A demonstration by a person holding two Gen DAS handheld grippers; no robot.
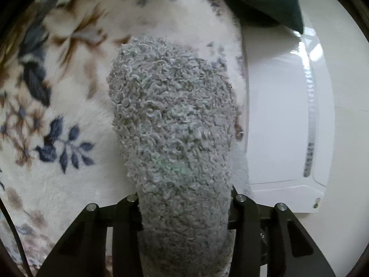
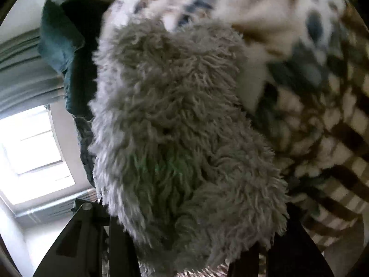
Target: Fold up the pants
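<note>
Two claws: both covered in grey fuzzy sleeves.
Left claw (image 1: 177, 124): fingers together inside the sleeve, above floral pants (image 1: 57, 92).
Right claw (image 2: 175, 124): blurred, grip unclear, over floral fabric.
Pillow (image 1: 272, 0): teal, behind.

The pants (image 1: 175, 120) are grey cloth, thick and curly, rough like bouclé. Beneath lies a soft, plush flowered blanket (image 1: 57, 87), matt. The white table (image 1: 286, 120) looks smooth, slightly glossy. A dark green cushion (image 1: 272, 0) seems velvety.
</note>
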